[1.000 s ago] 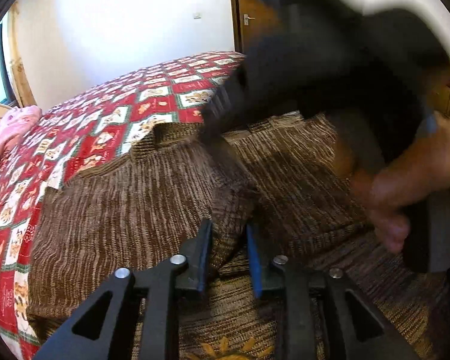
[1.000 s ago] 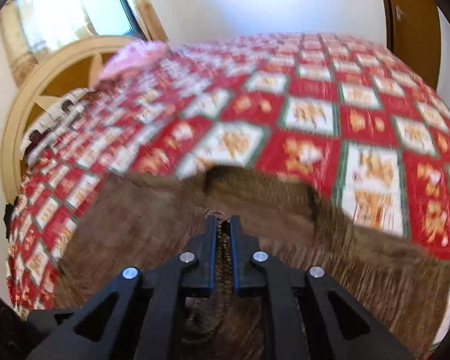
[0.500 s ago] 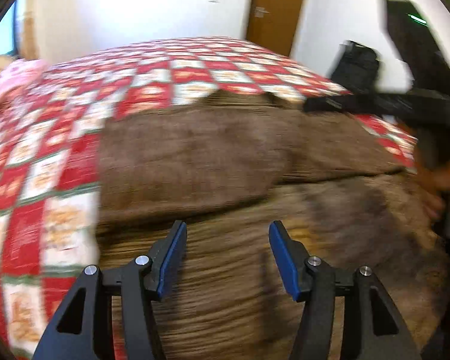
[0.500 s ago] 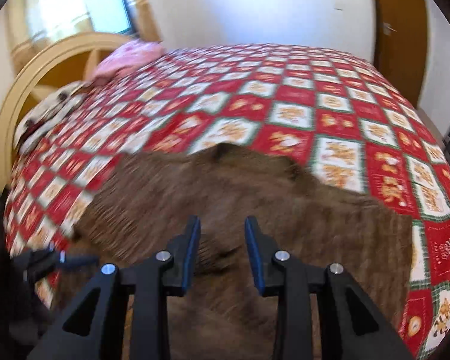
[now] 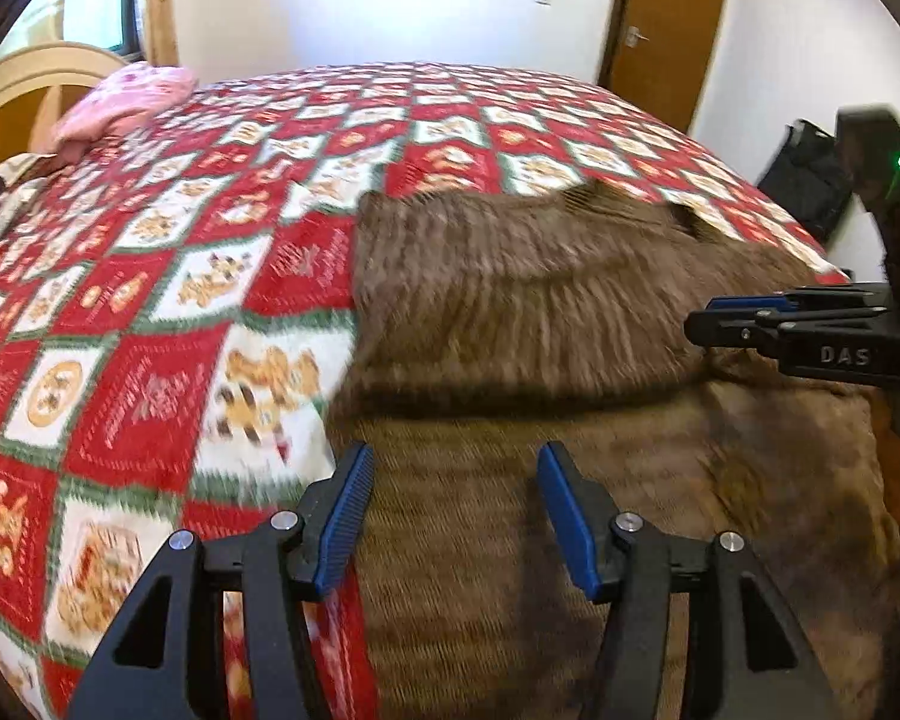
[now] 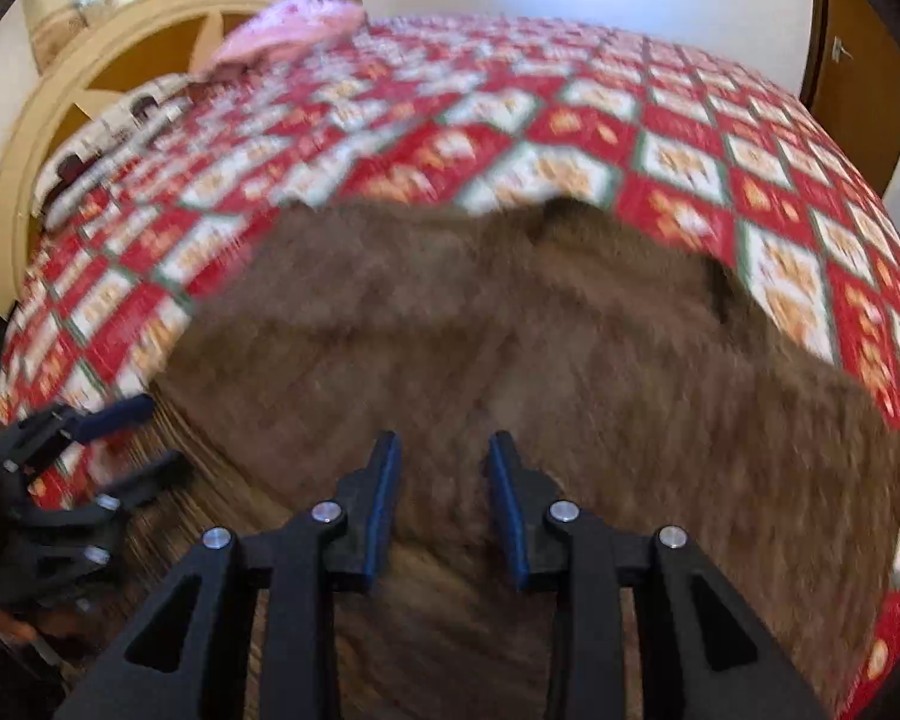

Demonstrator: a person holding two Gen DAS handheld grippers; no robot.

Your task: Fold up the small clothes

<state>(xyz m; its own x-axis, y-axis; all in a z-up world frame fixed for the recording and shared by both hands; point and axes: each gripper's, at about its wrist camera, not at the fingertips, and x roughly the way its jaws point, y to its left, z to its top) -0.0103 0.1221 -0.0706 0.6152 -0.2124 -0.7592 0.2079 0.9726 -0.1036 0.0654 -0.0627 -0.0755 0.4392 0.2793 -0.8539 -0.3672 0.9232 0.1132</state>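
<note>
Left gripper (image 5: 453,513) at bottom centre of the left view, angled down over the sweater (image 5: 570,360); jaws apart, nothing between the pads. Right gripper (image 6: 444,495) at bottom centre of the right view, tilted down, jaws parted more narrowly, gripping nothing. Sweater lies on the quilt (image 5: 150,330), its top part folded over the body, filling lower centre and right of both views. Right view motion-blurred; knit detail lost. Pink cloth (image 5: 126,99) upper left. Door (image 5: 666,24) upper right, cut by the lens rim.
</note>
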